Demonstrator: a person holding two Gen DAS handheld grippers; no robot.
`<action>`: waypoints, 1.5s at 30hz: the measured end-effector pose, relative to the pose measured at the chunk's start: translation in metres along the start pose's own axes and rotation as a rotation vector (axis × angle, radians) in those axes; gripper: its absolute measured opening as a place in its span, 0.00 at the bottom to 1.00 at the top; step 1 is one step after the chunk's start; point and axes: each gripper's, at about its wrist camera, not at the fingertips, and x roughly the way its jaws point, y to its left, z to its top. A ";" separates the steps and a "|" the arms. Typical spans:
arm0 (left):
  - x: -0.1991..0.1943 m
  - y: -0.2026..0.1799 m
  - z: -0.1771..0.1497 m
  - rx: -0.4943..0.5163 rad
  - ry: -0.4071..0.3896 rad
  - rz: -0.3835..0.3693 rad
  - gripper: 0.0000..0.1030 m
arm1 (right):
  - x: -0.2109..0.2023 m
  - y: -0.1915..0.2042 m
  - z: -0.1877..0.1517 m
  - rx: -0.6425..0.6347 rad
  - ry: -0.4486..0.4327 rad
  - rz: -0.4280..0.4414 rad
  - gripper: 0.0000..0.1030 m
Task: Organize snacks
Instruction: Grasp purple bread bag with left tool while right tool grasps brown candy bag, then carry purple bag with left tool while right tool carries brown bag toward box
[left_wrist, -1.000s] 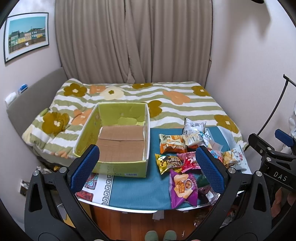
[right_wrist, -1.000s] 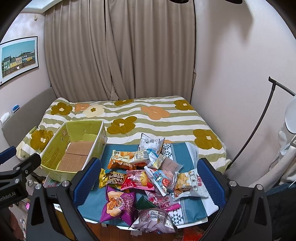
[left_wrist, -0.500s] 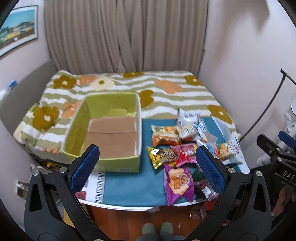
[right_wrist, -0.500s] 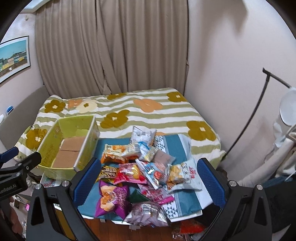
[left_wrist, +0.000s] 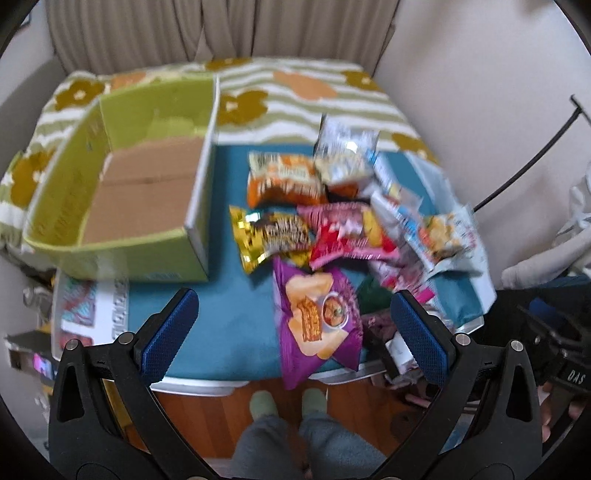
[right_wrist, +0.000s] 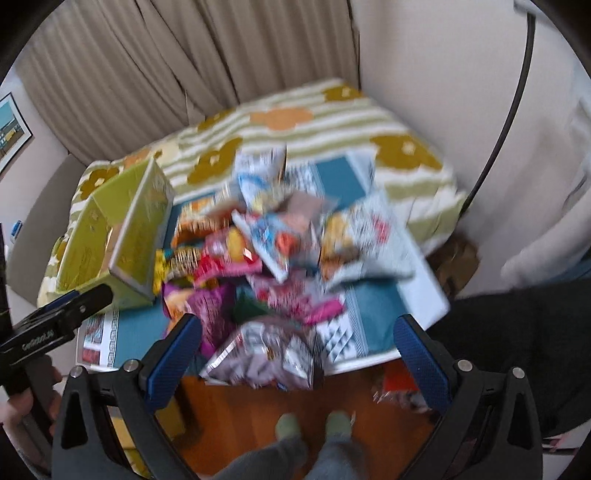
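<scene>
A pile of snack packets lies on the blue cloth of a low table: a purple packet nearest me, a gold one, a red-pink one, an orange one and white ones. An empty green cardboard box stands to their left. My left gripper is open and empty, above the purple packet. My right gripper is open and empty, above a silver packet at the table's front edge. The right wrist view is blurred.
A bed with a flowered striped cover lies behind the table, curtains behind it. A wall and a black stand are on the right. The wooden floor and the person's feet are below.
Both grippers have dropped and tilted down towards the table and moved closer to the snacks. Both stay open. The floor and feet have come into view.
</scene>
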 end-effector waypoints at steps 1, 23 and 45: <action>0.011 -0.002 -0.002 -0.011 0.021 0.005 1.00 | 0.010 -0.005 -0.002 0.010 0.027 0.021 1.00; 0.141 -0.016 -0.030 -0.143 0.228 0.074 0.98 | 0.153 -0.028 -0.011 -0.007 0.409 0.505 1.00; 0.118 0.003 -0.039 -0.162 0.169 0.098 0.63 | 0.162 -0.004 -0.009 -0.109 0.418 0.606 0.67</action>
